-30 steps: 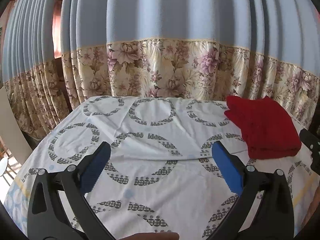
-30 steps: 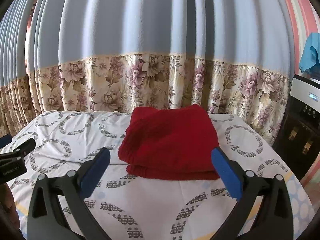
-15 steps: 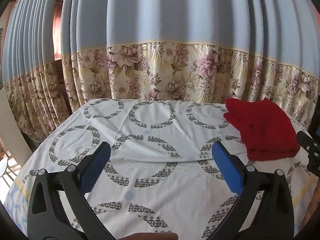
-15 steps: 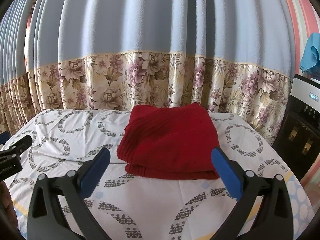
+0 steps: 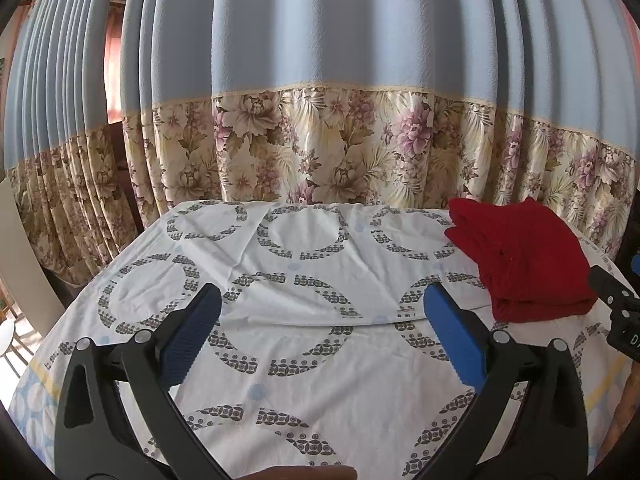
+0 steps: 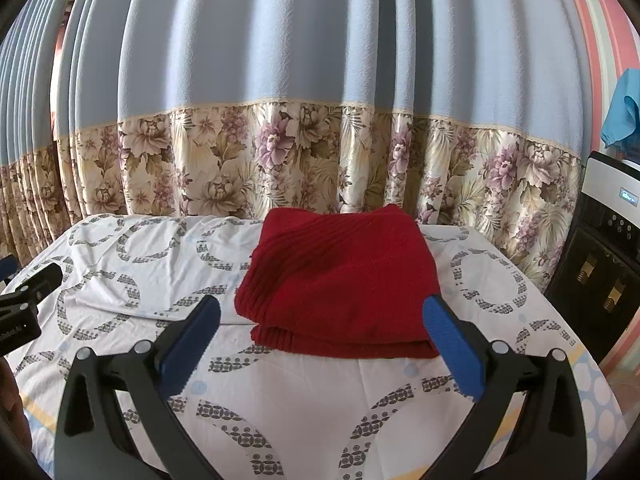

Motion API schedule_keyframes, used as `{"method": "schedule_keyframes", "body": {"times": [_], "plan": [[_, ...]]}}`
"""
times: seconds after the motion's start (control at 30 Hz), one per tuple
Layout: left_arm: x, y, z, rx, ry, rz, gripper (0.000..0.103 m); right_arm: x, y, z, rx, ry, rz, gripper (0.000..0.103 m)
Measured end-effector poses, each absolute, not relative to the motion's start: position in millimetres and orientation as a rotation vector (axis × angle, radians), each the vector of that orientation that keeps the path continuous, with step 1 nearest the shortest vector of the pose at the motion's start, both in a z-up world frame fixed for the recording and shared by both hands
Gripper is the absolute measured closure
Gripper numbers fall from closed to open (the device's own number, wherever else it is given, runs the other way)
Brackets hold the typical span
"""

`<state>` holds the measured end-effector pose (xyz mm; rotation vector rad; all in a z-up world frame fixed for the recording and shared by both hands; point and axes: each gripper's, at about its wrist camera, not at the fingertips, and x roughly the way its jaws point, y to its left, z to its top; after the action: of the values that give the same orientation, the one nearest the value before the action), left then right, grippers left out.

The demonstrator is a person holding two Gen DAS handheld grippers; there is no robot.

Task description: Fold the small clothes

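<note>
The red knit (image 6: 340, 276) lies folded on the counter (image 6: 304, 400), before the curtain (image 6: 280, 168). It is judged soft, light and floppy; its near doubled edge should be pinched. Both the left claw (image 5: 322, 336) and the right claw (image 6: 322, 336) are held wide apart, empty.

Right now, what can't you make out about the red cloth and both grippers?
- Red cloth: its inner layers, hidden by its own folds, in both views.
- Right gripper, from the left wrist view: only one tip shows, cut by the edge.
- Left gripper, from the right wrist view: likewise.
</note>
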<state>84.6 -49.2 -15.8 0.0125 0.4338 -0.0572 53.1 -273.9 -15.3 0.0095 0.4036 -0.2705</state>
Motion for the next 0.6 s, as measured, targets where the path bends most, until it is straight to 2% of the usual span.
{"method": "schedule_keyframes", "body": {"times": [0.6], "plan": [[82.5, -50.1, -13.7, 0.019, 0.433, -0.074, 0.003, 51.7, -274.1, -16.9, -0.002, 0.404, -0.269, 0.002]]}}
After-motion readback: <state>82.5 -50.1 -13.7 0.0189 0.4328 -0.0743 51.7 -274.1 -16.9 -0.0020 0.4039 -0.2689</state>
